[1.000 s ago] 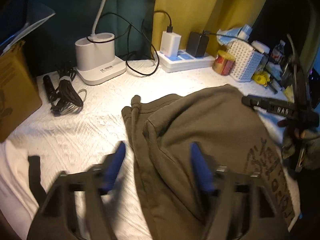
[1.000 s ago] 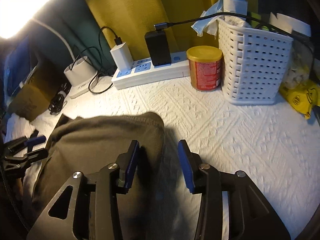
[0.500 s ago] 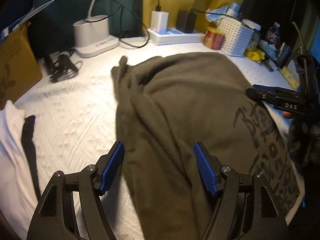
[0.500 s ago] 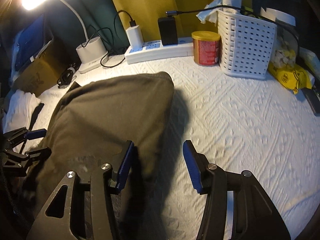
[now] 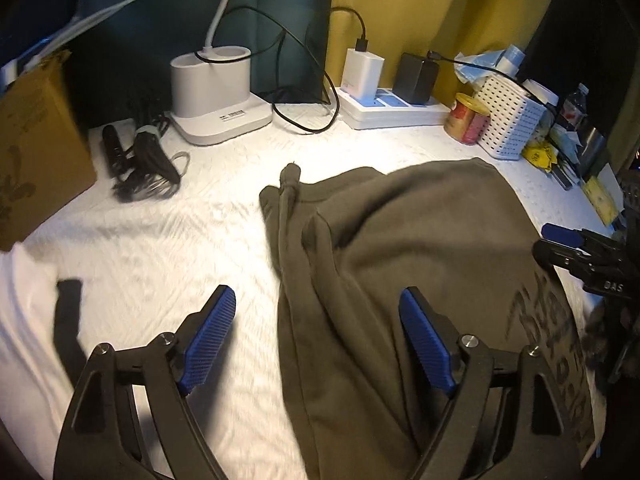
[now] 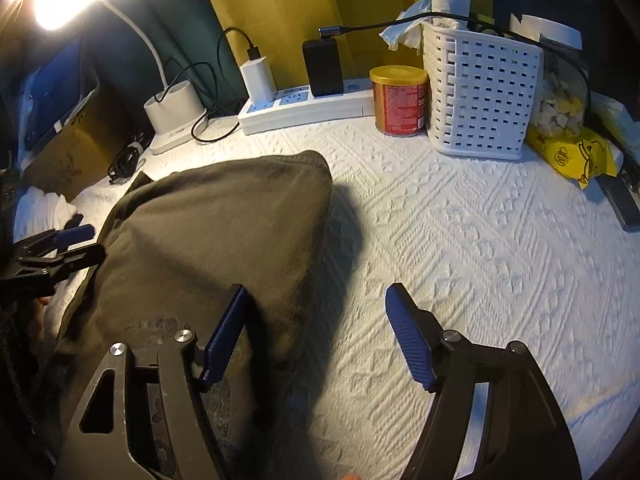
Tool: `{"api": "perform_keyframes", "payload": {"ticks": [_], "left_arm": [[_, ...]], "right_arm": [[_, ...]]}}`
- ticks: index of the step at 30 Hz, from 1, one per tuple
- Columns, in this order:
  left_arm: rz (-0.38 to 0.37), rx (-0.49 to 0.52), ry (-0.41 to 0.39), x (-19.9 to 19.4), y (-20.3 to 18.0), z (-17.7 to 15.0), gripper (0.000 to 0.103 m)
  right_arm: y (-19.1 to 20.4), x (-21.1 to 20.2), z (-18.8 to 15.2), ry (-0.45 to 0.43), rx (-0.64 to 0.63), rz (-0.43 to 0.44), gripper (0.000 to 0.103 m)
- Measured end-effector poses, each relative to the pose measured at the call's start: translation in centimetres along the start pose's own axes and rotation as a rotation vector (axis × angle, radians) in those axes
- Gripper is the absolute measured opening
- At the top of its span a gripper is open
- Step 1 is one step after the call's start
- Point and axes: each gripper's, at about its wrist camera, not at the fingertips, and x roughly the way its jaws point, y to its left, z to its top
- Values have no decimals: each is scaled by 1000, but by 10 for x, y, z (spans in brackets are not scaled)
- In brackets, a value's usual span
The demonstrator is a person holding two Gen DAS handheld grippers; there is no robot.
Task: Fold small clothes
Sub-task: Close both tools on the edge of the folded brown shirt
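white textured cloth [image 6: 460,240] under lamplight; olive garment [image 5: 420,240] lies flat; left claw [image 5: 316,340] and right claw [image 6: 316,336] just spread, pinching nothing.

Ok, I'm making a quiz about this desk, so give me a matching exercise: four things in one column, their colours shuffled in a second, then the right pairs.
Things:
1. folded garment
2. slotted basket
3. round tin
4. snack packet

Colours:
a. yellow
b. olive-brown
c. red with a gold lid
d. white

Pairs: 1-b, 2-d, 3-c, 4-a
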Motion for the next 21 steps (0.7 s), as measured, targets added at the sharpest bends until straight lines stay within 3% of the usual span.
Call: {"api": "perform_keyframes", "payload": {"ticks": [6,12,17,21], "left_arm": [[-38,8,1,17,-2,4,91],[-187,42,36,19,-16,7,91],[-171,150,42,26,-45,6,90],[-164,205,39,28,-59,4,82]], "right_arm": [[-3,11,11,-3,8,27,74],[5,27,19,9,-12,67,74],[22,34,20,14,-62,77,74],[37,37,19,17,-125,91,74]]}}
